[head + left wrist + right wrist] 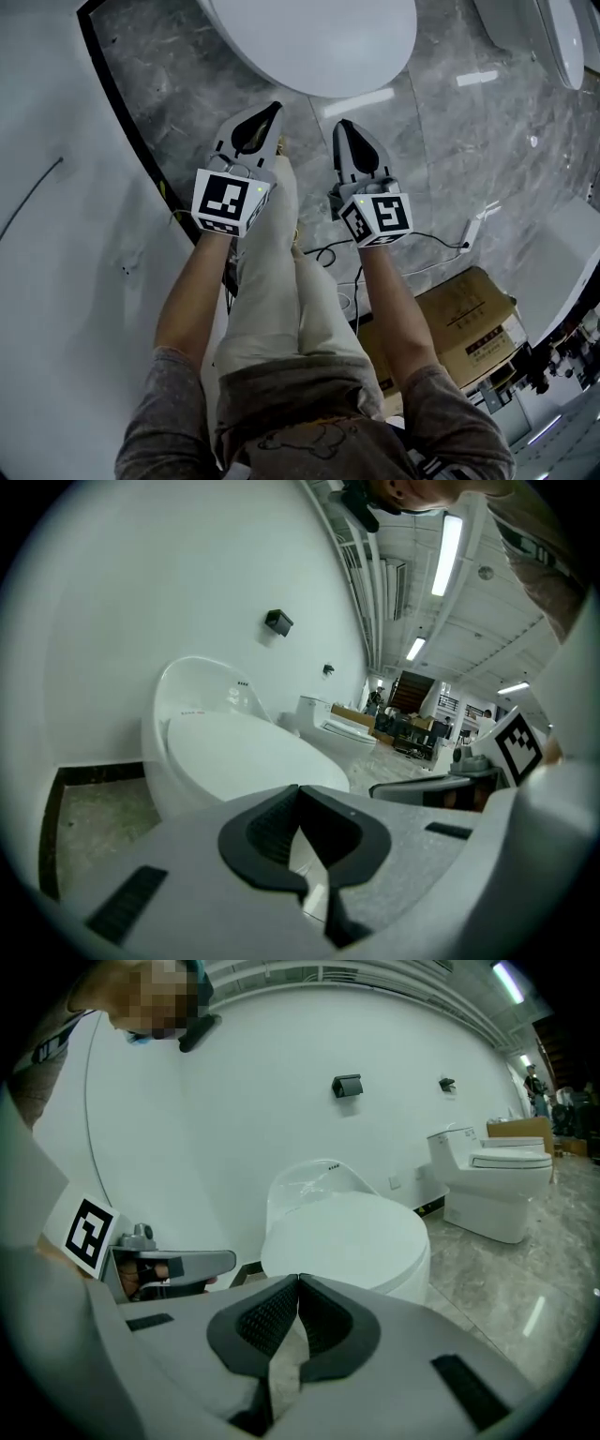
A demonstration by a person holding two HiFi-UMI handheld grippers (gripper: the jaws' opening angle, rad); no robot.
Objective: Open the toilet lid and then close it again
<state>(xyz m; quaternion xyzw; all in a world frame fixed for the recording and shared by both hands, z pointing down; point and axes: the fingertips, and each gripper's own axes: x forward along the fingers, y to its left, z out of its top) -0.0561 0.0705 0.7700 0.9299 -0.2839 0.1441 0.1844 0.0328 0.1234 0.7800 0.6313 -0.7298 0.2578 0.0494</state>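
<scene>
White toilet lid [309, 37] lies down at top centre of the head view, clear of both tools. Left gripper [272, 111] and right gripper [343, 127] have jaws pressed together, empty. Risk: closed tips may skid off the smooth rim, letting the lid slam.

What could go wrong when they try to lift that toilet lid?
1. The lid is shut, smooth and rounded, and the left hand-held gripper and right hand-held gripper are both shut and empty, so their tips might slip off it.
2. A black cable lies on the floor by the person's legs; a step could snag it.
</scene>
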